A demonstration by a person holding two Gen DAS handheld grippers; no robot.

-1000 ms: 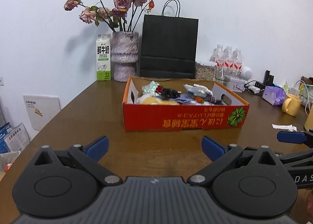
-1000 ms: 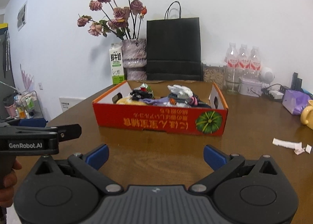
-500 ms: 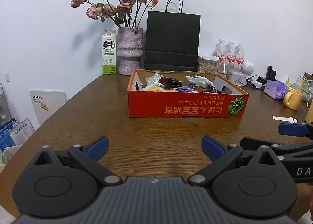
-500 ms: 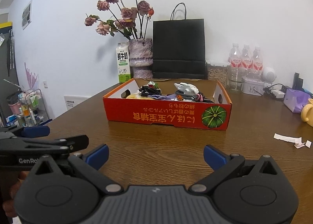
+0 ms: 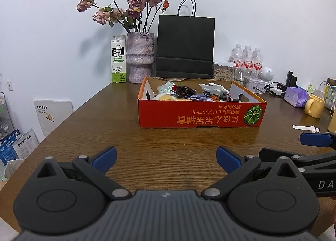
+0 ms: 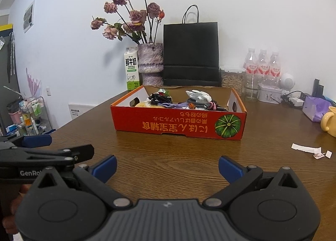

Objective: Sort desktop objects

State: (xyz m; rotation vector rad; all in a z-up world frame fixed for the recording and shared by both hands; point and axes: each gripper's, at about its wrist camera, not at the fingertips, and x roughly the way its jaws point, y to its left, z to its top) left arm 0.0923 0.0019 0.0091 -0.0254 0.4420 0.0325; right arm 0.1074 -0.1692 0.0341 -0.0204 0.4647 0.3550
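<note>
An orange cardboard box [image 5: 199, 118] [image 6: 168, 125] sits mid-table, filled with jumbled small items: a white crumpled bag [image 5: 213, 88] [image 6: 198, 94], black cables [image 6: 159, 99], purple cloth [image 5: 199, 98] and something yellow [image 5: 166, 97]. My left gripper [image 5: 166, 160] hovers open over the near table, well short of the box, holding nothing. My right gripper [image 6: 167, 167] is also open and empty, level with the left one. Each gripper shows at the edge of the other's view: the right gripper [image 5: 315, 148], the left gripper [image 6: 42, 148].
Behind the box stand a milk carton [image 5: 118, 59], a vase of dried roses [image 5: 139, 58], a black paper bag [image 5: 185, 46] and water bottles [image 5: 247, 58]. At right are a yellow mug [image 5: 315, 106], a purple tissue pack [image 5: 296, 97] and paper scraps [image 6: 310, 149]. The wooden table [image 5: 168, 142] edge falls away at left.
Both grippers have drawn back from the box and tilted up slightly; the box looks smaller and farther. Both jaws stay open and empty.
</note>
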